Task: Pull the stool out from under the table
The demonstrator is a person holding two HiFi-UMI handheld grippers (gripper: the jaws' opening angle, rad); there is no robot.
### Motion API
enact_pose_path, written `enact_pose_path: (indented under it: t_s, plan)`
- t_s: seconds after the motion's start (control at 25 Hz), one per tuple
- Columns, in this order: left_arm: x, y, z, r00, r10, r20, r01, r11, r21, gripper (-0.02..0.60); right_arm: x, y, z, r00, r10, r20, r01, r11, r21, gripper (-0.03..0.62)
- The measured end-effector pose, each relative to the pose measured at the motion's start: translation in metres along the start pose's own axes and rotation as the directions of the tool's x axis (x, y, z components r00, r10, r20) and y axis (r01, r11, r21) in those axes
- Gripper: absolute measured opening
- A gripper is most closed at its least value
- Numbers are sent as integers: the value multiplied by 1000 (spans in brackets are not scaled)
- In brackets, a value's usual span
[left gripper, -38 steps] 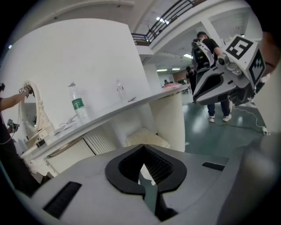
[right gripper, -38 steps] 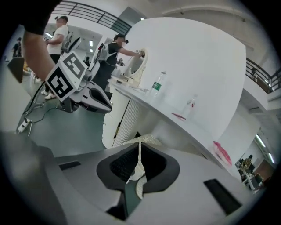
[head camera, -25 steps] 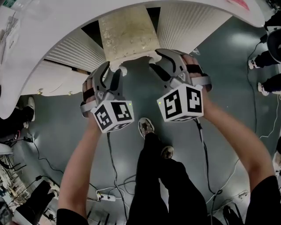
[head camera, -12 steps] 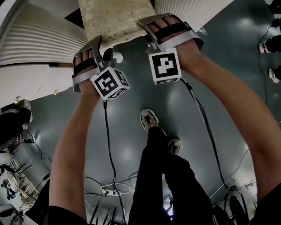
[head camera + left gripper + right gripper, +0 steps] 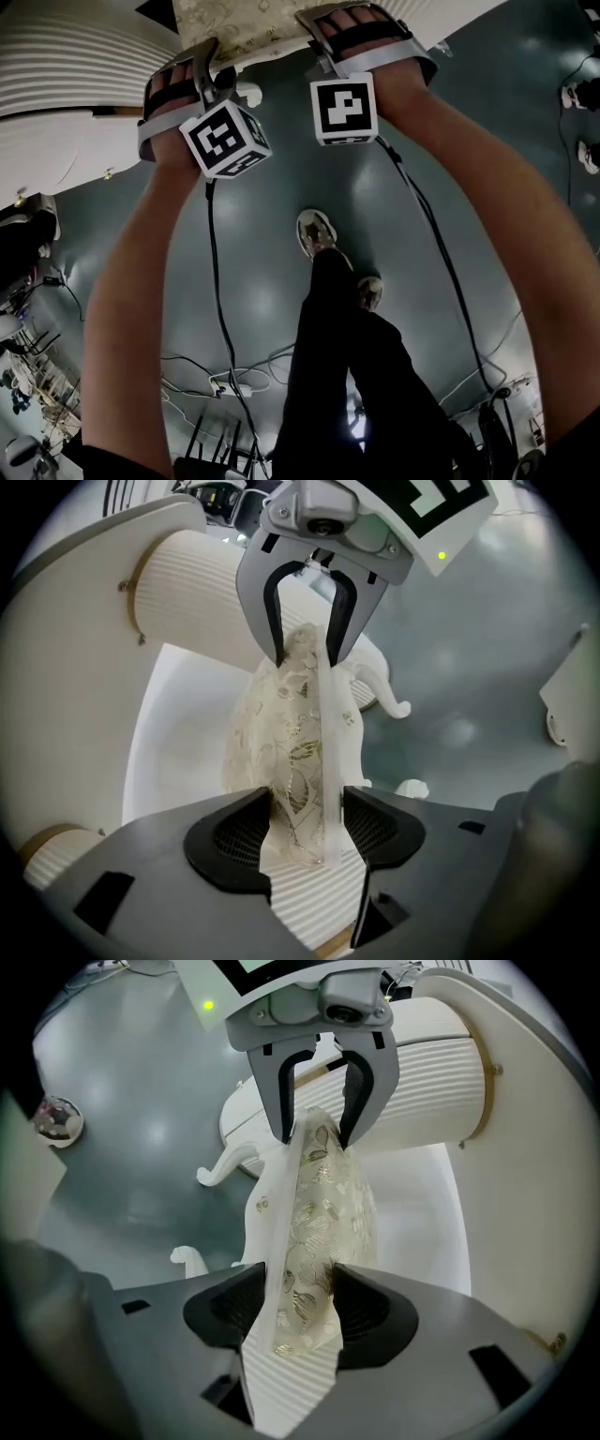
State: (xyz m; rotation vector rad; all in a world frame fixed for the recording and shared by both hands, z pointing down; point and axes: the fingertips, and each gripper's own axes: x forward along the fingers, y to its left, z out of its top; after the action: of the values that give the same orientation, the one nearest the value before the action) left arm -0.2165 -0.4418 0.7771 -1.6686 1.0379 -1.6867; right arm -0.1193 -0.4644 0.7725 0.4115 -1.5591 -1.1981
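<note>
Grasp step: the left hand-held gripper (image 5: pixel 307 832) and right hand-held gripper (image 5: pixel 298 1312), jaws just opened wide, straddle the seat edge of the stool (image 5: pixel 300 714), unclamped. Next, squeeze and pull back.

In the head view the stool (image 5: pixel 248 28) shows only its near seat edge (the picture's top edge cuts off the rest), where the left hand (image 5: pixel 173 112) and right hand (image 5: pixel 375 56) hide both pairs of jaws.
</note>
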Motion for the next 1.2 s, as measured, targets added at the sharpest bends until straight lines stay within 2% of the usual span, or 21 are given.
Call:
enact_pose_path:
  t_s: [0.12,0.24,0.52,0.68,0.84,1.2]
  plan:
    - [1,0,-6,999,-28,-44,27,999,-20,244,3,-2,4,999,28,-17,-28,1000,2,224]
    - [6,6,-12,997,-28,-75,23,998,-58,238,9,-8,5,998,41,-40,-41,999,9,215]
    - [-23,-11,6,997,-24,-75,19,998,-66,232,-22,4,0,998,44,-43,-42,998,47,202]
    - [-46,-37,17,995,-39,-91,33,998,-62,230,-47,29,2,996,77,-33,-75,996,56,199]
    - [-67,-49,41,994,-50,-96,44,997,-60,218,-75,47,-13,995,91,-45,-88,993,82,198]
    - [-128,-86,45,992,-91,-89,85,994,-70,210,-135,80,10,994,109,-15,-107,988,110,196]
